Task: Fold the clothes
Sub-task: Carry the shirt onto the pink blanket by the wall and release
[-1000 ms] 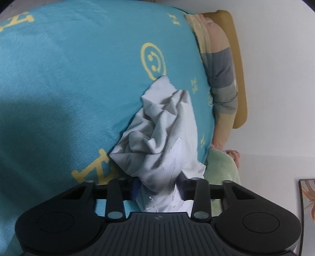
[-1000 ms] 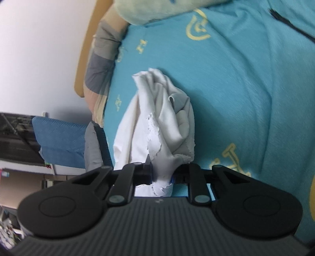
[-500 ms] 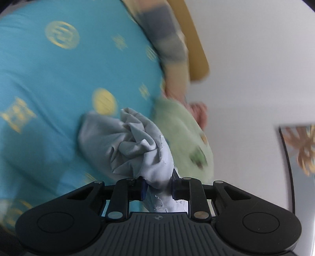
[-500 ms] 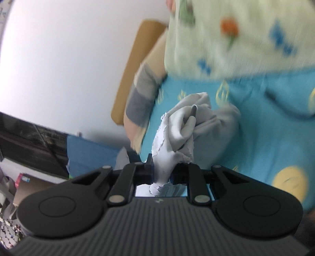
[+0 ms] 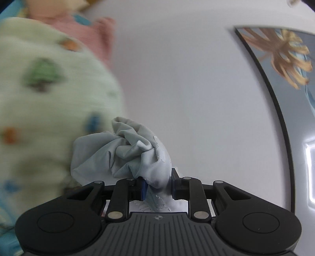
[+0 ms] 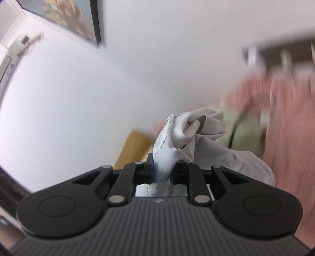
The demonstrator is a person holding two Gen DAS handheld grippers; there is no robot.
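Left wrist view: my left gripper (image 5: 157,184) pinches a bunched fold of the pale grey garment (image 5: 126,155), its jaws having just been closing with the cloth between them. From the blue pads the fabric rises in a crumpled knot, a cracked white print running along its right edge, and the whole bundle hangs in the air in front of the white wall (image 5: 187,88). To the left of the garment, blurred, lies a pale green cloth (image 5: 49,94) dotted with small green, orange and blue motifs, and above it a pink cloth (image 5: 92,33). At the right edge a dark-framed picture (image 5: 283,59) with yellow leaves hangs on the wall.

Right wrist view: my right gripper (image 6: 161,173) is clamped on another part of the same garment (image 6: 196,128), the cloth squeezed narrow between the pads and spilling upward and off to the right in loose folds. Behind it on the right are a blurred pink cloth (image 6: 285,118) and a strip of pale green (image 6: 246,134); whether they touch the garment I cannot tell. A tan board (image 6: 133,145) shows low at centre-left, and the framed picture (image 6: 78,17) sits at the top left.
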